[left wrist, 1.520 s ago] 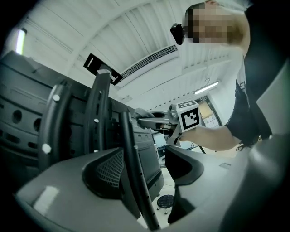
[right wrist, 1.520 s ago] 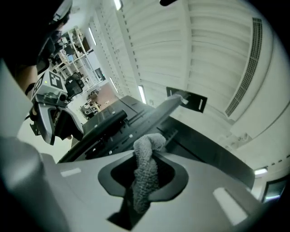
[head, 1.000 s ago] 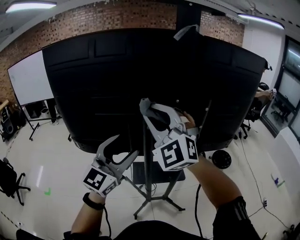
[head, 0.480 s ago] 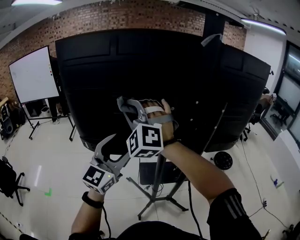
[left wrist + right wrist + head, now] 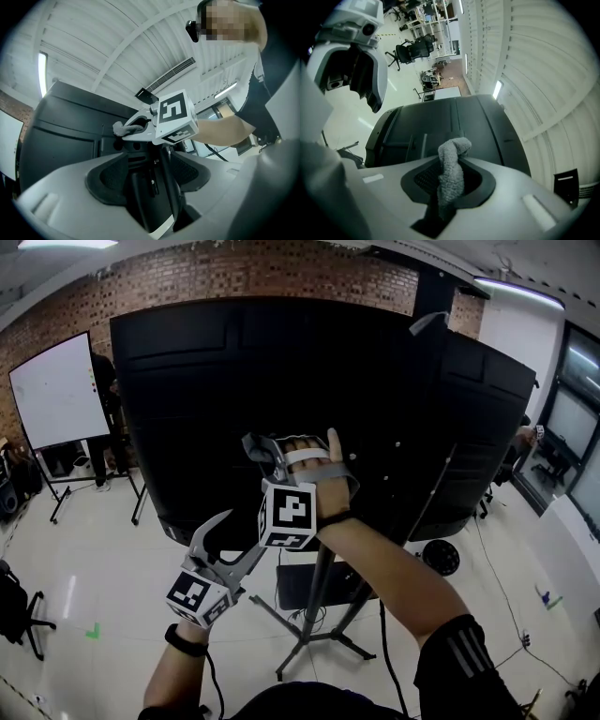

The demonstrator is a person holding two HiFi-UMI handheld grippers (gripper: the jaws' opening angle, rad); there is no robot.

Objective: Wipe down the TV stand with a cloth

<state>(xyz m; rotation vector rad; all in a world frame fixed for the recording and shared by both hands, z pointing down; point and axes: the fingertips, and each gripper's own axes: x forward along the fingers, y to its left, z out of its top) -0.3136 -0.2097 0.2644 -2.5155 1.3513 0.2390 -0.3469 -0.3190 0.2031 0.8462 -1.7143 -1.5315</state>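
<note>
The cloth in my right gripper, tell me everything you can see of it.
The cloth is grey, nubbly, terry-like fabric bunched into a narrow strip. The right gripper is shut on it, and its folded top end pokes out past the jaws toward the black panel. Whether it touches the panel is unclear.

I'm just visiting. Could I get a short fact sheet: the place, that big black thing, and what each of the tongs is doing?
Place: room with brick wall, whiteboard at left
Big black thing: back of a TV on a stand with splayed legs
Right tongs: shut on a grey cloth, raised in front of the TV's back
Left tongs: open, empty, held lower
Cloth touching TV: cannot tell
</note>
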